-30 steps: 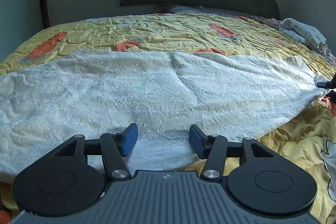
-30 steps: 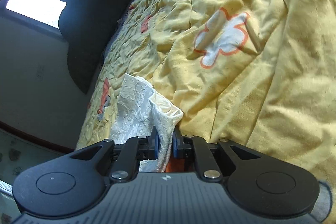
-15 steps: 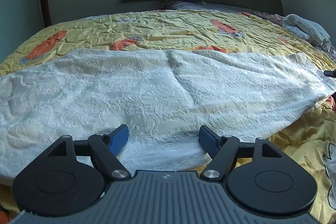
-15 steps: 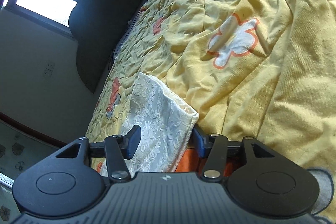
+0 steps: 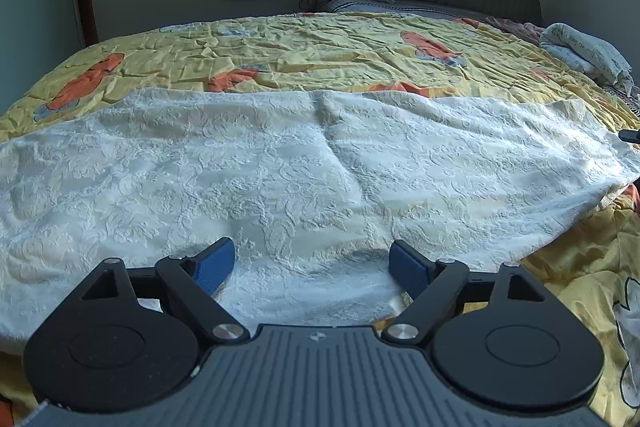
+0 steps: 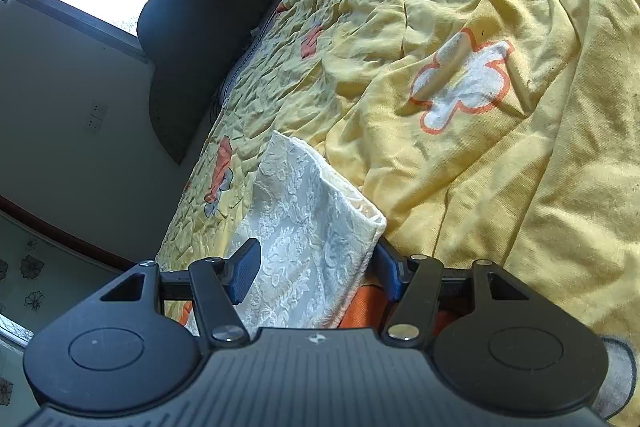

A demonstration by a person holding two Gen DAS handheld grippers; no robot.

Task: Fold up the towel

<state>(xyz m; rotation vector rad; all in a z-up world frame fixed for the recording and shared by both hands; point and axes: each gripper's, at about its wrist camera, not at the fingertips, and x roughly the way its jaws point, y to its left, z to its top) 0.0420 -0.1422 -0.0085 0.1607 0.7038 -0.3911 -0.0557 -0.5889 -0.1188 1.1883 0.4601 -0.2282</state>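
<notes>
**Towel released on the bed**

Yellow bedspread (image 5: 320,51) with orange prints covers the bed. From the left wrist, the white towel (image 5: 280,167) lies spread across it; the left gripper (image 5: 310,265) has just been opening, jaws wide apart over the near edge.

From the right wrist, the right gripper (image 6: 316,267) has just been opening too, a towel corner (image 6: 312,227) lying loose between its separated jaws.
</notes>
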